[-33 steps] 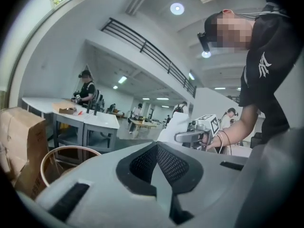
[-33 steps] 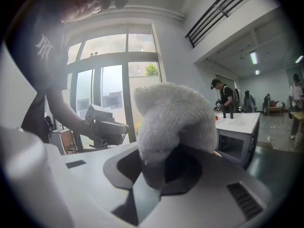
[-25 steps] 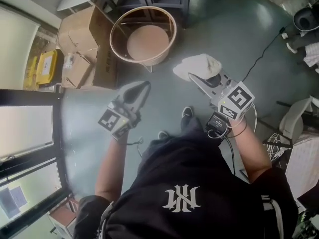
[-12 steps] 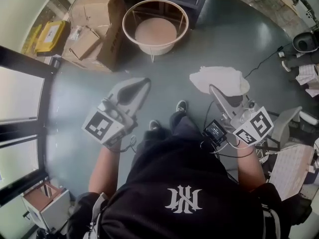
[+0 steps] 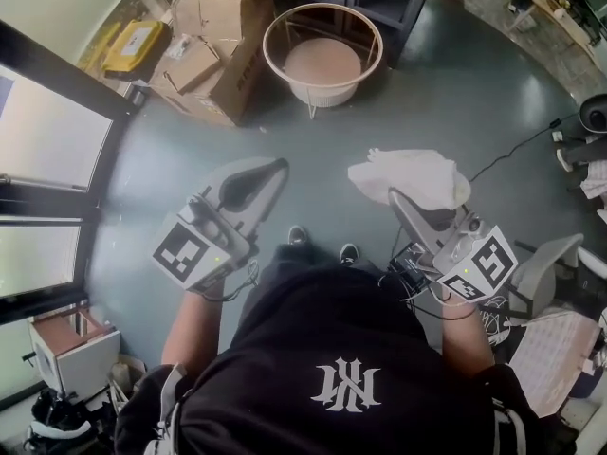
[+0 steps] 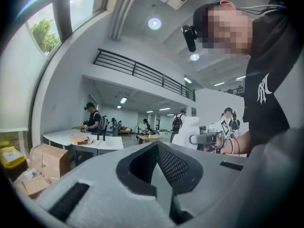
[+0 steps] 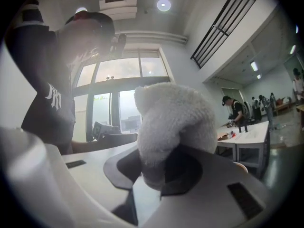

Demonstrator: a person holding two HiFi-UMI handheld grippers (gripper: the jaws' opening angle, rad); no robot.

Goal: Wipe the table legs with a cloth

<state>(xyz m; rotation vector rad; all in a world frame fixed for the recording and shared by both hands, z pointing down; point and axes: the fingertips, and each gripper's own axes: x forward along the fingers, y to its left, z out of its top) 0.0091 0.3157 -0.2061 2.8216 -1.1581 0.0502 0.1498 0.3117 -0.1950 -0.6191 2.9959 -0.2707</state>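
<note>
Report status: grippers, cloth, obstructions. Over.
Left gripper shut, empty. Right gripper shut on white cloth, held mid-air. Touching no table leg yet. Cardboard boxes beside round table ahead.

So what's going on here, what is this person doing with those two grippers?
A person stands holding a gripper in each hand. The right gripper is clamped on a white cloth, held above the floor. The left gripper is shut with nothing in it. A round table stands ahead beside cardboard boxes; the cloth touches no table leg, so no wiping is under way.
</note>
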